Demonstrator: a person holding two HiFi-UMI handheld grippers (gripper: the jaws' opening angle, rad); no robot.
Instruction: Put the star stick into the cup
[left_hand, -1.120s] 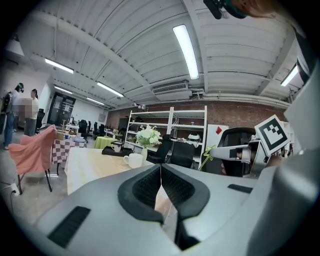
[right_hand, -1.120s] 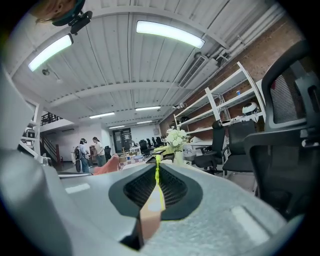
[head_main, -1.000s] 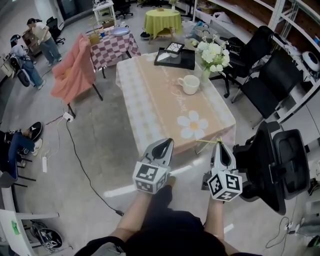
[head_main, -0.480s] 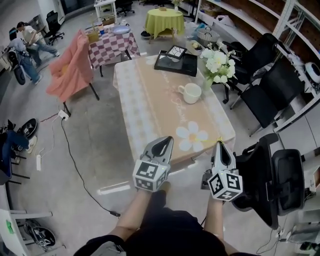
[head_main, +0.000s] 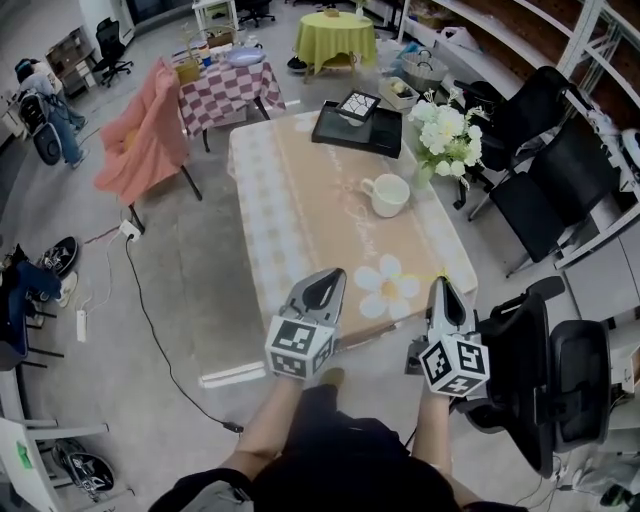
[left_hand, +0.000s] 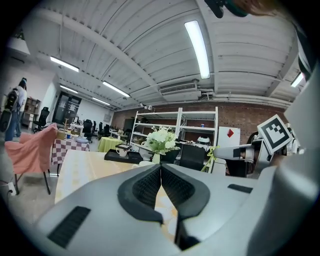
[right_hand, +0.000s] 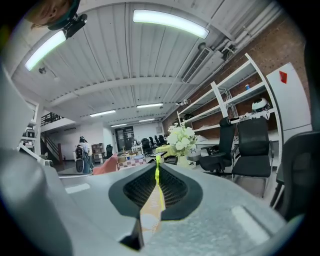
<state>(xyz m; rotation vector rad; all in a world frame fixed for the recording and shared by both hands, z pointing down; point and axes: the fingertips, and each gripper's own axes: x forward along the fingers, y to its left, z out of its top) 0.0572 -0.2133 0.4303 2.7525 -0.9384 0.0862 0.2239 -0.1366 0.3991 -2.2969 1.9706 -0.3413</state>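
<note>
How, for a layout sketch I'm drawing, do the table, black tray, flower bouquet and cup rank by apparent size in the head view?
1. table
2. black tray and flower bouquet: too alike to rank, and the tray lies farther from the camera
3. cup

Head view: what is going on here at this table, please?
A person is at the near end of the table with tongs in each hand. The right tongs are shut on a thin yellow stick. The left tongs are shut and empty. The cup stands farther along the table, beside the flowers, and the stick is not yet in it.
</note>
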